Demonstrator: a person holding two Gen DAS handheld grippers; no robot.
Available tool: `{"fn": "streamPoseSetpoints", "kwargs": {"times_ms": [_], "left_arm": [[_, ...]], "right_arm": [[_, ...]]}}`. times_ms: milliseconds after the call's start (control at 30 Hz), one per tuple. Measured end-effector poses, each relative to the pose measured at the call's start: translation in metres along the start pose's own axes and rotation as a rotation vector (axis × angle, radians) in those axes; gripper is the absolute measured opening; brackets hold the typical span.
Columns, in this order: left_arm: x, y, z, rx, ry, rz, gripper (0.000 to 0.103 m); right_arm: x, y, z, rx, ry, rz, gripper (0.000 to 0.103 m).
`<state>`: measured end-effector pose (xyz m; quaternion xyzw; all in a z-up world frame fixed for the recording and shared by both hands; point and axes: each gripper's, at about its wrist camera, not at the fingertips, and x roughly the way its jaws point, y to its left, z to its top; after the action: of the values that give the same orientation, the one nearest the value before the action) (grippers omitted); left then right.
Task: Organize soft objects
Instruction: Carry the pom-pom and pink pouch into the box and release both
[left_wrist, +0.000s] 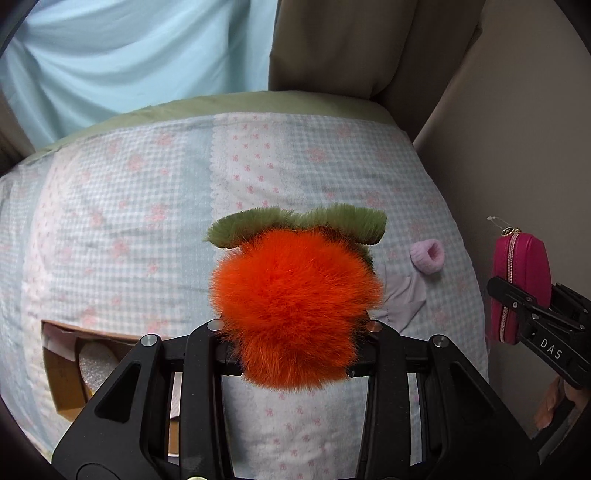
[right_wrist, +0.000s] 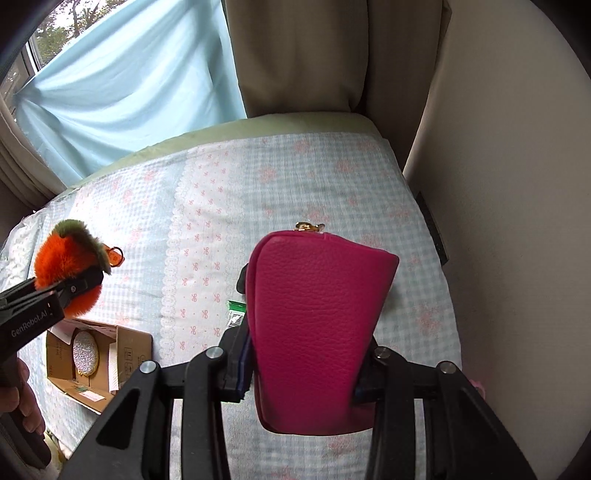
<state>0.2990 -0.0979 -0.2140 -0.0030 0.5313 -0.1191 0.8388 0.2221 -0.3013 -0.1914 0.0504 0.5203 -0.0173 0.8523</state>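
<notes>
— Both soft things hang above the cardboard box (right_wrist: 98, 354): the orange pompom (left_wrist: 295, 306) clamped in the left tool (left_wrist: 295, 332), the pink pouch (right_wrist: 314, 332) in the right tool (right_wrist: 306, 365).

— I'd keep both grips firm, lower them over the box, then let go.

right gripper (left_wrist: 517, 295): "DAS" | left gripper (right_wrist: 79, 286): "GenRobot.AI" | cardboard box (right_wrist: 129, 347): print, probably symbols, unreadable
</notes>
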Motion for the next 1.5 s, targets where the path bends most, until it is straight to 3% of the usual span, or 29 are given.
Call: {"fn": "streamPoseSetpoints", "kwargs": {"times_ms": [167,367,767,933,1133,1267,1500], "left_arm": [[-0.052,0.004,-0.027,-0.036,-0.051,0.023,0.032],[-0.097,0.033,-0.058,-0.077,-0.074,0.069,0.032],[-0.146,0.161,-0.098,-0.118,-0.086,0.054,0.032],[-0.144,0.231,-0.106,-0.087,-0.050,0.038,0.032],[-0.120,0.302,-0.117,-0.030,0.032,0.034,0.032],[-0.098,0.328,-0.128,0.022,0.077,0.036,0.032],[-0.047,0.340,-0.153,0.061,0.183,0.012,0.032]], "right_arm": [[-0.034,0.018,-0.002,-0.073,-0.024,0.013,0.036],[-0.064,0.062,-0.012,-0.116,-0.057,0.088,0.036],[-0.079,0.222,-0.037,-0.148,-0.046,0.182,0.036],[-0.054,0.288,-0.047,-0.083,0.016,0.219,0.036],[-0.011,0.341,-0.070,0.003,0.117,0.249,0.036],[0.016,0.362,-0.085,0.023,0.194,0.265,0.036],[0.070,0.375,-0.105,0.042,0.314,0.250,0.036]]}}
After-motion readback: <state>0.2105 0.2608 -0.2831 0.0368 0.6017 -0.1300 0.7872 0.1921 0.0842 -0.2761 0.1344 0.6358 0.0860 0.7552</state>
